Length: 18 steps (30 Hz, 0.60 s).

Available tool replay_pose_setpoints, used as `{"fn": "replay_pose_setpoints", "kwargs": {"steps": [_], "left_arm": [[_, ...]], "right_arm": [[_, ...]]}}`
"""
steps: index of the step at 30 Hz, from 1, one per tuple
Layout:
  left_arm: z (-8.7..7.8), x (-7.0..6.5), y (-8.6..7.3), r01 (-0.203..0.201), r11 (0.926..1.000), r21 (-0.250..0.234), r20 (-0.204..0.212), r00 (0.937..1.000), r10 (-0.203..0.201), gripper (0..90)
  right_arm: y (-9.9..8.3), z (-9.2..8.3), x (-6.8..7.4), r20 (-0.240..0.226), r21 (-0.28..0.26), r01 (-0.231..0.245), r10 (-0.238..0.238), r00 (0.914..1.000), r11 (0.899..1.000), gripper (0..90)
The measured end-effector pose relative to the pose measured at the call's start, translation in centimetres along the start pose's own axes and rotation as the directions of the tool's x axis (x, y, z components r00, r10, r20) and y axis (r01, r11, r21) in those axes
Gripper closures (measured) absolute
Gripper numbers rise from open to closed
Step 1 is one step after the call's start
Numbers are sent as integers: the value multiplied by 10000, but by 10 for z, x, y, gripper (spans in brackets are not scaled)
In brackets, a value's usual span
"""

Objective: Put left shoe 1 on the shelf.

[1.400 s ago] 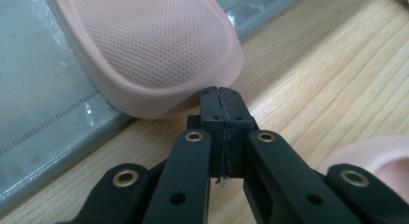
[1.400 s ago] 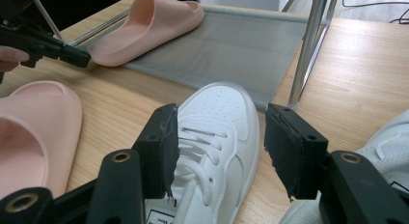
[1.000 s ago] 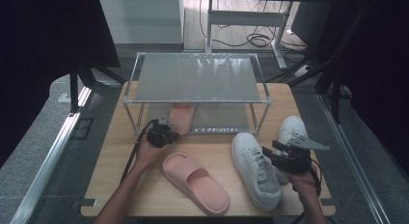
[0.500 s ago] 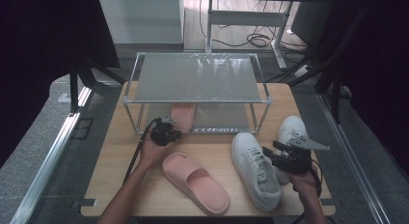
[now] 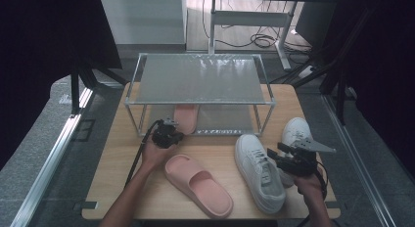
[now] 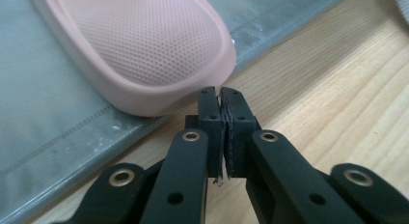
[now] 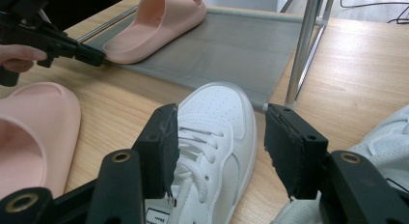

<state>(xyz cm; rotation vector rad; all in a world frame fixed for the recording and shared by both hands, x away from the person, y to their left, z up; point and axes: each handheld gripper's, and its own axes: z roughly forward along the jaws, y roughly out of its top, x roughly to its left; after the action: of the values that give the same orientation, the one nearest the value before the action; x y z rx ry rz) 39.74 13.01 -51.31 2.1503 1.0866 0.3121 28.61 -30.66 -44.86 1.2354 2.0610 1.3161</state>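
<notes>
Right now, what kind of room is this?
Probably a lab or workshop set up for recording: a wooden table with a small metal shoe rack, dark curtains on both sides, and loose cables on the floor behind.

One slipper (image 5: 186, 117) on the rack's lower shelf (image 5: 222, 118), another slipper (image 5: 198, 184) left of two sneakers (image 5: 259, 170).

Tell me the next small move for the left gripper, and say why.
Probably nudge the pink slipper on the rack a little deeper onto the lower shelf. The left gripper has its jaws shut, tips right at the slipper's heel edge, and that heel sits at the shelf's front edge. The other pink slipper lies on the table, likely next.
</notes>
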Motion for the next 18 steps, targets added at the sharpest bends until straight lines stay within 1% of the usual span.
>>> {"fn": "replay_pose_setpoints", "kwargs": {"steps": [1, 2, 3, 4, 9, 11, 13, 17, 18], "left_arm": [[-4, -1, -1, -24, 10000, -81, -53, 10000, 23, 877], [-9, -2, -1, -104, 9998, -170, -211, 9997, 100, 876], [-13, -4, -3, -96, 9996, -262, -348, 9994, 87, 876], [-18, -5, -4, -160, 9994, -322, -391, 9991, 147, 873], [-40, -8, -16, 190, 9968, -780, -126, 9997, -200, 868], [-47, -8, -22, 425, 9950, -900, -6, 9991, -427, 871], [-52, -9, -28, 546, 9938, -969, 43, 9985, -544, 870], [-61, -11, -35, 658, 9922, -1064, 131, 9978, -647, 862], [-65, -12, -37, 822, 9894, -1199, 177, 9966, -807, 858]], "right_arm": [[0, 0, 0, -1, 1, -10, 10, 10000, 10000, 469], [0, -1, 0, 0, -5, -8, 8, 10000, 10000, 469], [0, -1, 0, -1, -7, -8, 8, 10000, 10000, 469], [0, -1, 0, -8, -8, -3, 3, 10000, 10000, 469], [0, 1, 0, -57, 30, -5, 5, 10000, 10000, 469], [0, 0, 2, -77, -39, -14, 14, 10000, 10000, 469], [2, -1, 4, -121, -95, 33, -34, 9999, 9999, 469], [3, -1, 6, -191, -121, 61, -63, 9998, 9999, 469], [2, 0, 6, -206, -114, 58, -61, 9998, 9999, 469]]}}
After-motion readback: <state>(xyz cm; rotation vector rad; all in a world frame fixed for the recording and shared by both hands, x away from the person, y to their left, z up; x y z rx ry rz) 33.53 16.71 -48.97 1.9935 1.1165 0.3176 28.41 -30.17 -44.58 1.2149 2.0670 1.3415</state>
